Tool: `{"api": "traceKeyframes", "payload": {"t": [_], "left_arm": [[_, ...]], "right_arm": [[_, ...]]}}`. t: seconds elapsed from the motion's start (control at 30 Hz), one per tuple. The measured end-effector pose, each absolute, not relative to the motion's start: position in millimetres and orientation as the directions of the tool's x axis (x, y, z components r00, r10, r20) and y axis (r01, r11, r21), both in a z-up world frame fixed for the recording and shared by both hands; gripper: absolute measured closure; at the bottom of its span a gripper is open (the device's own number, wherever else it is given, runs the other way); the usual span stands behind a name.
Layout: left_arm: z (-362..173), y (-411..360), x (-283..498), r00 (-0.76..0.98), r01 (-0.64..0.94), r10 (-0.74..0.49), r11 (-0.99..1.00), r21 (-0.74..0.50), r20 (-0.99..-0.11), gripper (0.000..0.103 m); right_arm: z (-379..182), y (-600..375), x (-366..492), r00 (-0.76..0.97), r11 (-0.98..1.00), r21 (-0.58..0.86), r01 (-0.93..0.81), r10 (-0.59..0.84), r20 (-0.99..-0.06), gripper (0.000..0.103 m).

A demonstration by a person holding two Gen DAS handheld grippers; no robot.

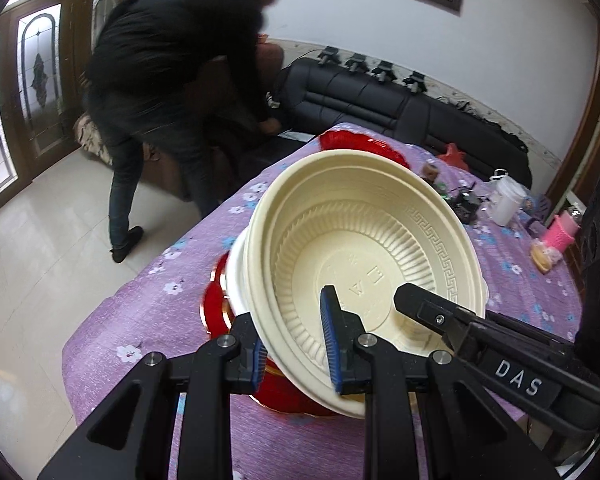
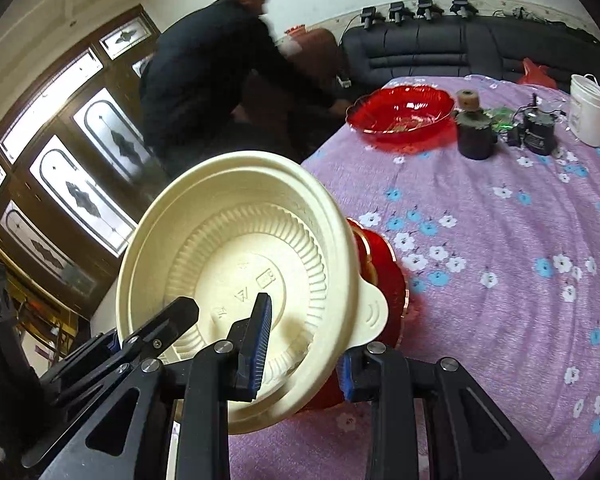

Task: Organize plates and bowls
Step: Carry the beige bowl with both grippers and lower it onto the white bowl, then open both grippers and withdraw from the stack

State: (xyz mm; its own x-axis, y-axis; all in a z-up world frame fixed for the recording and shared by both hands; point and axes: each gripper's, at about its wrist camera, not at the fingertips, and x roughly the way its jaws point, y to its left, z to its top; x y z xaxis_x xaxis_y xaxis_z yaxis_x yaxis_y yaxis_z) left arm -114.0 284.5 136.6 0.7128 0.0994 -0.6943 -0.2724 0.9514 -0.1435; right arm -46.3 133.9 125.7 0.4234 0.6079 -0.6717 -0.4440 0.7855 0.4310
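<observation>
Left wrist view: left hand-held gripper (image 1: 296, 350) is clamped on near rim of cream bowl (image 1: 364, 264), one blue pad inside, the other outside the wall. Bowl is tilted, opening toward camera, above a red plate (image 1: 216, 300) on the worktop (image 1: 140, 312) w/ purple flowered cloth. Right hand-held gripper (image 1: 416, 308) comes in from the right, one finger inside the bowl at its rim. A second red dish (image 1: 360, 142) shows behind the bowl. Person in dark clothes (image 1: 172, 80) bends by a black sofa (image 1: 400, 96).

Right wrist view: right hand-held gripper (image 2: 304, 348) is clamped on the cream bowl (image 2: 240, 260) rim, inner pad on the ribbed wall, outer pad just below a tab on the lip. Left hand-held gripper (image 2: 156, 328) grips the opposite rim. Red plate (image 2: 384, 276) sits just behind the bowl. Red dish (image 2: 400, 110), dark jar (image 2: 474, 128) and white bucket (image 2: 588, 110) stand well apart at far end.
</observation>
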Motion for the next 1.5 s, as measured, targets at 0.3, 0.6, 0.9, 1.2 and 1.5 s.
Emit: {"api": "traceKeyframes", "payload": {"t": [0.3,0.6,0.9,1.2,1.5], "left_arm": [[135.7,313.0,-115.2,0.706,-0.331,0.145,0.933,-0.143,-0.693,0.051],[148.3,334.6,-143.1,0.749,-0.341,0.118,0.912,-0.227,-0.652,0.037],[148.2,339.9,-155.1,0.752,-0.334,0.113,0.915,-0.227,-0.649,0.034],[152.1,338.0,-156.9,0.765,-0.333,0.124,0.916,-0.223,-0.632,0.029],[159.2,327.6,-163.0,0.781,-0.369,0.217,0.917,-0.152,-0.586,0.024]], "right_arm": [[111.2,161.0,-35.6,0.454,0.828,0.330,-0.452,0.533,-0.715,0.072],[113.8,180.5,-49.4,0.573,0.861,0.159,-0.483,0.448,-0.686,0.058],[121.4,194.3,-63.1,0.655,0.861,0.056,-0.506,0.426,-0.625,0.012],[130.5,187.0,-66.4,0.651,0.842,0.063,-0.537,0.461,-0.603,0.007],[153.5,150.0,-84.6,0.685,0.846,0.142,-0.513,0.504,-0.527,0.007]]}}
